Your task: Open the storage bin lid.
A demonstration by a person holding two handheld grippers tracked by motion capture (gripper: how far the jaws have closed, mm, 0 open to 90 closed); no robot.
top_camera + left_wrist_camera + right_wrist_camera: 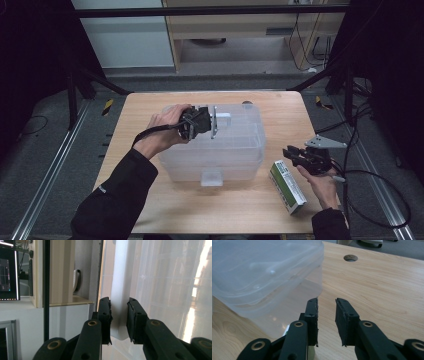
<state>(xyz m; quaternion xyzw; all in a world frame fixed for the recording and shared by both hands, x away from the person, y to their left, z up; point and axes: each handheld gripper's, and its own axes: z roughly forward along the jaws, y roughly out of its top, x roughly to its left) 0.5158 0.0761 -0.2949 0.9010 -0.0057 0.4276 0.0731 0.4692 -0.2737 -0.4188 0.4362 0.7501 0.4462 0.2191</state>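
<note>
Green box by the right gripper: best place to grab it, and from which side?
Take the box across its narrow width, near mid-length, from above. It lies flat on the table, long and slim, long sides exposed. The right gripper is open at its far end; the bin sits apart to its left.

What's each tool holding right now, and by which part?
The left tool is clamped on the white latch tab at the far end of the clear plastic bin's lid. The right tool is open and holds nothing, beside the green box.
</note>
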